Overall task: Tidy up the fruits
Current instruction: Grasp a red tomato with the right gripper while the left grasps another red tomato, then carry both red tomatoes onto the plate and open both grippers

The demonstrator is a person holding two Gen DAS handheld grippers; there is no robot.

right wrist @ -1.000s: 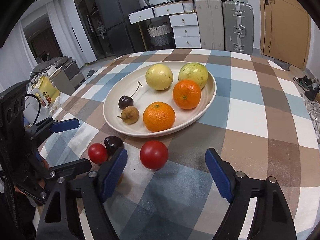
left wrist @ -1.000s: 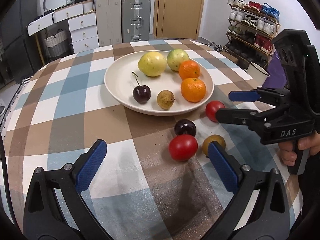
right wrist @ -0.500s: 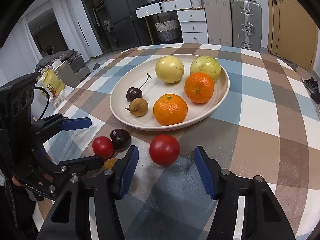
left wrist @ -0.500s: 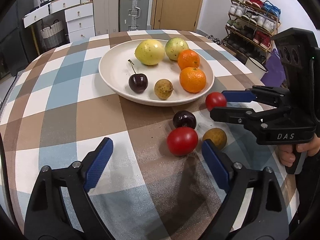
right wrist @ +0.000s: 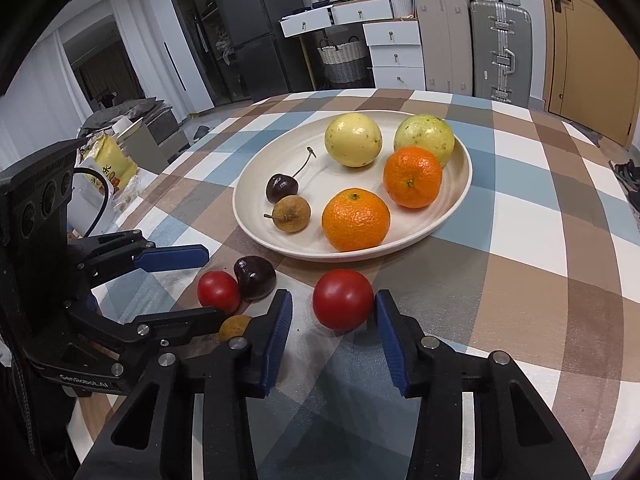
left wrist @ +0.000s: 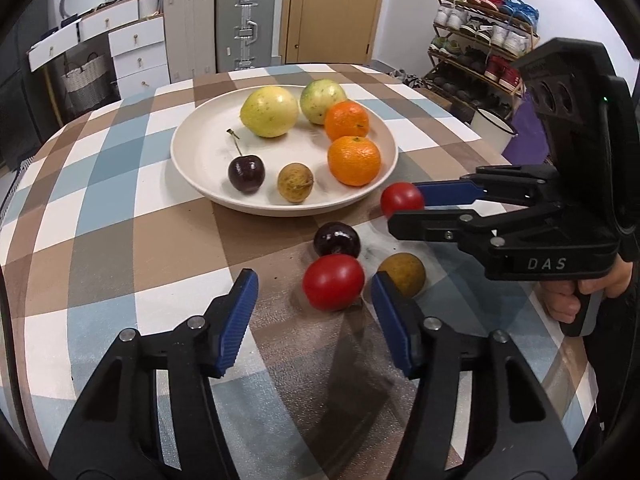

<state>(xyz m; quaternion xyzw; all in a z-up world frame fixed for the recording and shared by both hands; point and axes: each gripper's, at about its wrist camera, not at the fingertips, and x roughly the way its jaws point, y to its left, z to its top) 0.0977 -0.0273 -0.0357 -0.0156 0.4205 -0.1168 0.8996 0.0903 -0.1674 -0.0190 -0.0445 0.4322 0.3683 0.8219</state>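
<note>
With six fruits already gathered on the plate (right wrist: 460,184), each pair of closing jaws is set astride a loose tomato on the bench (right wrist: 540,240) so that it can be pinched and carried there: the left gripper (left wrist: 312,300) around one tomato (left wrist: 333,282), the right gripper (right wrist: 332,320) around the other tomato (right wrist: 343,300), neither yet clamped.

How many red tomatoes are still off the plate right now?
2. One tomato lies between the left gripper's closing jaws; the other tomato lies between the right gripper's closing jaws. None seems hidden.
</note>
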